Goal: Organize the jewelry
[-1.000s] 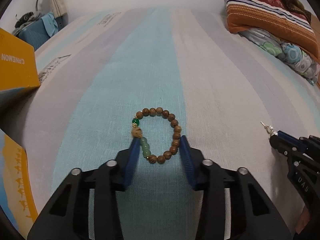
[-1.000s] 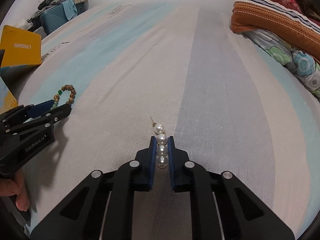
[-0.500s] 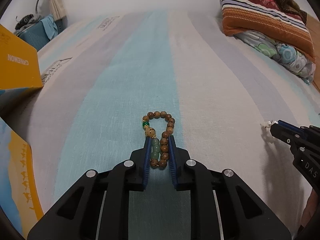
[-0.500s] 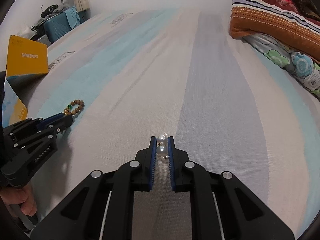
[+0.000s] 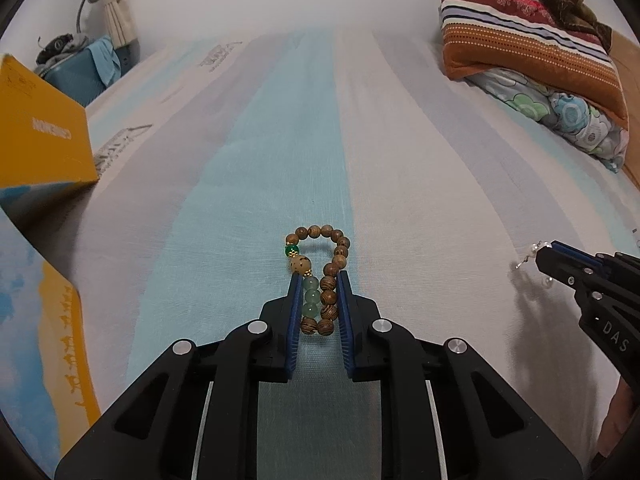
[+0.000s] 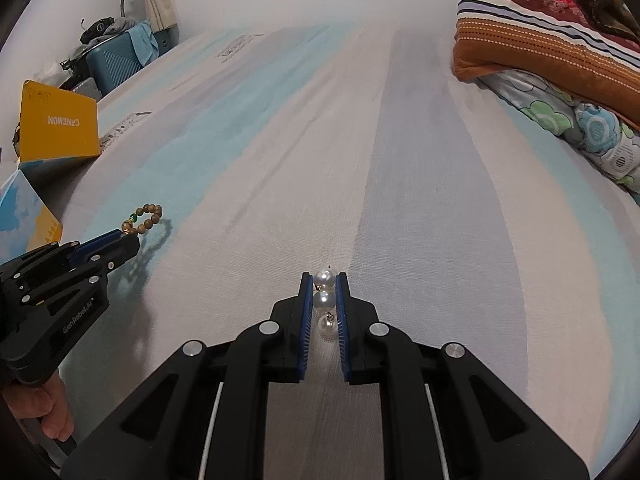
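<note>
Jewelry hangs just above the striped bedsheet point(image 5: 400, 152), beaded bracelet point(image 5: 318, 280) clamped in the left gripper point(image 5: 319, 294), pearl earrings point(image 6: 323, 300) pinched in the right gripper point(image 6: 323, 298); smooth pearls could slip free.

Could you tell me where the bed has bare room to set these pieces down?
The striped bedspread lies bare between the yellow box on the left and the pillows on the right. It is crowded only along those two edges.

bracelet point(image 5: 320, 280): brown, green beads | earring point(image 6: 324, 300): white pearls | box point(image 5: 40, 140): yellow (blue sides)
</note>
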Demonstrator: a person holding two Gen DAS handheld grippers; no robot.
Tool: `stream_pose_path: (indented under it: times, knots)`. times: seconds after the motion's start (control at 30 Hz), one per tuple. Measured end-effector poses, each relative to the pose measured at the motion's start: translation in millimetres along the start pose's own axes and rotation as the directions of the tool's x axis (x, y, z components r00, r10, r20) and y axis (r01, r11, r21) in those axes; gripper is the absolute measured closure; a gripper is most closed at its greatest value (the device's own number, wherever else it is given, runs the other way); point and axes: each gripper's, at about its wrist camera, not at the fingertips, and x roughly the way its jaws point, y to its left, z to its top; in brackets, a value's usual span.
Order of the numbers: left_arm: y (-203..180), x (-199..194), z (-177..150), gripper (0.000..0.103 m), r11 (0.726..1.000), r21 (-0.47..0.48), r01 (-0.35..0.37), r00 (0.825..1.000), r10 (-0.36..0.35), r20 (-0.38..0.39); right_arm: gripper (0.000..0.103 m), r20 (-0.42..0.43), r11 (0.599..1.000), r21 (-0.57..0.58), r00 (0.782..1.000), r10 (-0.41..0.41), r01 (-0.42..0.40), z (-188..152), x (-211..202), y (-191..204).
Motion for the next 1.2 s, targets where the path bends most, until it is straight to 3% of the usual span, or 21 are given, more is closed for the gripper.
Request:
stream_pose_path:
  times: [0.4, 0.6, 1.2]
  knots:
    - [4.7, -35.9, 2.7, 0.087, 0.997, -0.065, -0.033, 0.999, 0.033, 0.002, 0.092, 0.01, 0.999, 0.029, 1.0, -0.016, 0.016, 1.8, -37.6, -1.1]
    - [4.4, -62.4, -7.1, 0.086, 0.997, -0.079, -0.005, 1.0, 0.005, 0.009, 0.092, 0.041, 0.999, 0.039, 0.999, -0.015, 0.014, 1.7, -71.2, 6.0]
    - [27.6, -135.5, -28.9, 0.092, 0.993, -0.095, -0.067, 0.998, 0.069, 0.014, 0.092, 0.043, 1.0, 0.025, 0.999, 0.016, -0.017, -0.6, -133.0, 24.7]
